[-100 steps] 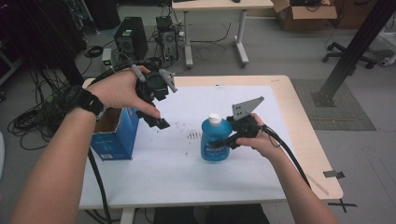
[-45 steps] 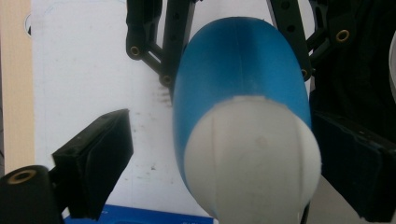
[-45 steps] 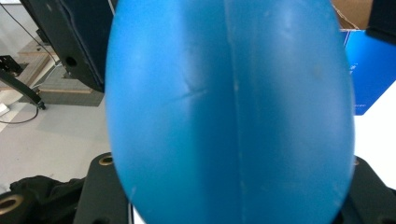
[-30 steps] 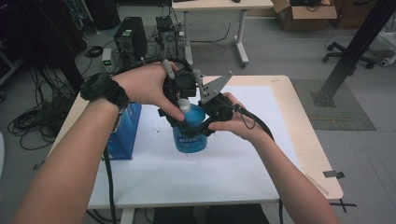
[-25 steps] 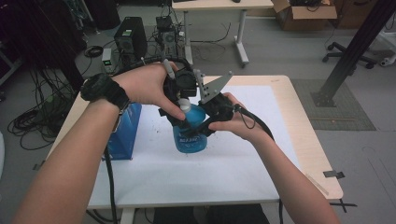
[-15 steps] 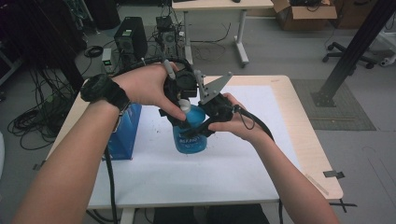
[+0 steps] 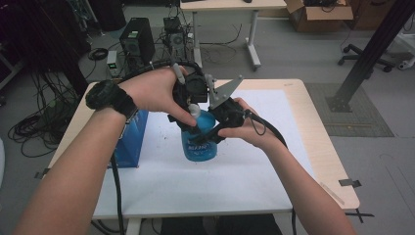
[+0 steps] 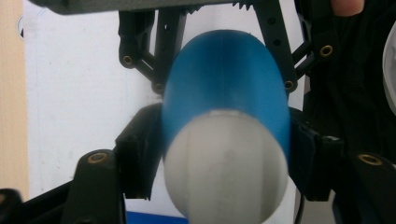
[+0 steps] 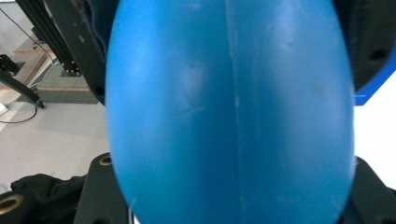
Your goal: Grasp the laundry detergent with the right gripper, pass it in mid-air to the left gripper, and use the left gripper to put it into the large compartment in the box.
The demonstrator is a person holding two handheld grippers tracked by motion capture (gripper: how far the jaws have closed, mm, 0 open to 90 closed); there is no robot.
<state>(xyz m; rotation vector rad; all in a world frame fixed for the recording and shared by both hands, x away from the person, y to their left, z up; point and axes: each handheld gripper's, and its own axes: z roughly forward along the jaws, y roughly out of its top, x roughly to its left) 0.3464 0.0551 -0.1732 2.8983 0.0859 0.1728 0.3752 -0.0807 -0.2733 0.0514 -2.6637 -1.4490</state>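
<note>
Item: blue bottle (image 7: 198, 143), white cap (image 7: 194, 112). Location: mid-table, on white sheet (image 7: 205, 181), held up between both hands.

Build: smooth moulded plastic, oval body w/ side seam, ribbed round cap. Looks light, semi-stiff; walls prob. flex if squeezed; slippery.

Hold pts: body for steadying, cap for twisting.

Right gripper (image 7: 211, 133): clamped on bottle body. Left gripper (image 7: 192, 117): jaws have just been closing, now pinching cap.

Also: blue box (image 7: 131, 139) at left, cardboard-like, rigid. Table (image 7: 320, 142): pale wood.

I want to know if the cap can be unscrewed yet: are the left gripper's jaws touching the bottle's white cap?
Touching. In the left gripper view the jaws of the left gripper, which have just been closing, press both sides of the white cap on the blue bottle.
</note>
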